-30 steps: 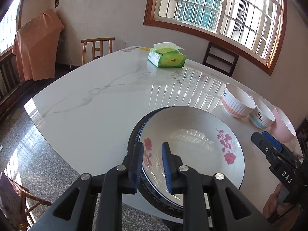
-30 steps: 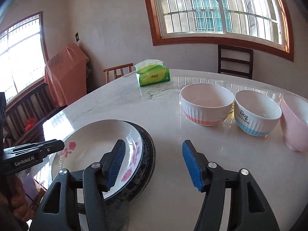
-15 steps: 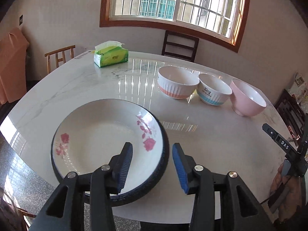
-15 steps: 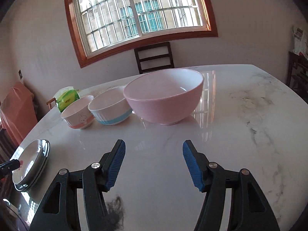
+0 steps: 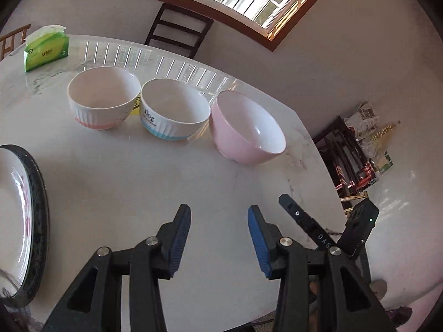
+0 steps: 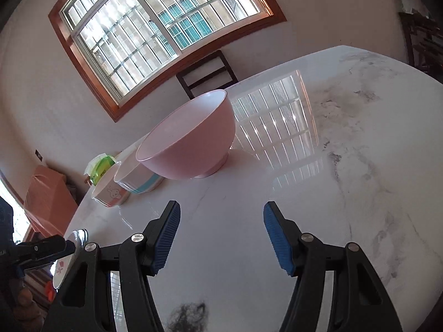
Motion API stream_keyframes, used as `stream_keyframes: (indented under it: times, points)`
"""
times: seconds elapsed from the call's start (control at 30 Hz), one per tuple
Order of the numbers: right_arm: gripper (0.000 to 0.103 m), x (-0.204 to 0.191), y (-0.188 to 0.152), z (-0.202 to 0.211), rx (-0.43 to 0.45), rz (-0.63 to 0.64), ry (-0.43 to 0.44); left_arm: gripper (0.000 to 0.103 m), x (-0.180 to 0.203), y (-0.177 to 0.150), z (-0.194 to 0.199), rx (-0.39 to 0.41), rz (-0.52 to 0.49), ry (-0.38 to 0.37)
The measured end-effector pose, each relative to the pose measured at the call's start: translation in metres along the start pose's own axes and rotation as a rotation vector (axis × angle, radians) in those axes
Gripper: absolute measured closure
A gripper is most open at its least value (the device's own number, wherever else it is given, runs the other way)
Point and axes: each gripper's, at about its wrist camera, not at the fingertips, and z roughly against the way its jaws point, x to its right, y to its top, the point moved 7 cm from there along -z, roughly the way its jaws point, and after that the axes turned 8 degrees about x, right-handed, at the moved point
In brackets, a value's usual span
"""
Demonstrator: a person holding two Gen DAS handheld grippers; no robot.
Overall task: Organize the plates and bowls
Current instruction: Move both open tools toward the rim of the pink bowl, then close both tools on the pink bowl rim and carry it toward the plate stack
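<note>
Three bowls stand in a row on the white marble table [image 5: 116,182]: a white bowl with a pink base [image 5: 103,101], a white bowl with a blue base [image 5: 174,112], and a pink bowl [image 5: 246,128]. A white flowered plate [image 5: 11,210] lies stacked on a black plate [image 5: 40,199] at the left edge. My left gripper [image 5: 218,238] is open and empty over bare table, short of the bowls. My right gripper [image 6: 221,235] is open and empty, facing the pink bowl [image 6: 191,141]. The other two bowls [image 6: 133,179] sit behind it.
A green tissue pack [image 5: 45,51] stands at the table's far left. A dark chair [image 5: 177,31] is behind the table under the window. The right gripper's body [image 5: 326,232] shows at the left wrist view's lower right, near the table edge.
My left gripper has let go of the flowered plate, opened, and swung right toward the bowls. My right gripper has swung right from the plates and closed in on the pink bowl.
</note>
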Motion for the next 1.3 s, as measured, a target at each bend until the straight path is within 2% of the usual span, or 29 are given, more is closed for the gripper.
stream_keyframes:
  times: [0.13, 0.23, 0.27, 0.37, 0.53, 0.7, 0.8, 0.87, 1.0, 1.1, 1.13, 1.17, 1.23, 1.3]
  points:
    - [0.054, 0.003, 0.026, -0.004, -0.037, 0.009, 0.007, 0.059, 0.016, 0.031, -0.03, -0.017, 0.057, -0.04]
    - [0.054, 0.0, 0.066, -0.004, -0.042, 0.048, 0.015, 0.059, 0.023, 0.047, -0.056, -0.063, 0.142, -0.096]
    - [0.054, -0.001, 0.08, -0.005, -0.038, 0.06, 0.012, 0.059, 0.023, 0.052, -0.063, -0.074, 0.159, -0.096]
    - [0.053, -0.003, 0.112, -0.019, -0.097, 0.111, -0.009, 0.059, 0.022, 0.063, -0.083, -0.085, 0.212, -0.09]
    - [0.053, -0.007, 0.143, -0.051, -0.153, 0.203, -0.075, 0.059, 0.012, 0.072, -0.104, -0.1, 0.282, -0.062]
    - [0.053, -0.011, 0.148, -0.09, -0.254, 0.272, -0.11, 0.059, 0.005, 0.074, -0.12, -0.115, 0.303, -0.028]
    - [0.057, -0.012, 0.143, -0.112, -0.312, 0.302, -0.128, 0.059, 0.0, 0.075, -0.123, -0.114, 0.305, 0.001]
    - [0.067, -0.015, 0.139, -0.123, -0.339, 0.338, -0.156, 0.059, -0.002, 0.075, -0.127, -0.119, 0.309, 0.011]
    - [0.07, -0.016, 0.133, -0.139, -0.386, 0.382, -0.188, 0.059, -0.006, 0.074, -0.133, -0.124, 0.314, 0.028]
    - [0.083, -0.017, 0.126, -0.147, -0.425, 0.386, -0.179, 0.061, -0.006, 0.073, -0.139, -0.142, 0.272, 0.058]
    - [0.09, -0.016, 0.122, -0.149, -0.44, 0.379, -0.174, 0.061, -0.005, 0.072, -0.141, -0.15, 0.272, 0.053]
    - [0.093, -0.015, 0.119, -0.15, -0.456, 0.37, -0.172, 0.062, -0.005, 0.07, -0.142, -0.158, 0.273, 0.052]
    - [0.096, -0.013, 0.111, -0.15, -0.472, 0.37, -0.182, 0.075, -0.006, 0.069, -0.141, -0.157, 0.245, 0.095]
    - [0.095, -0.01, 0.107, -0.145, -0.487, 0.333, -0.166, 0.076, -0.009, 0.069, -0.137, -0.157, 0.222, 0.099]
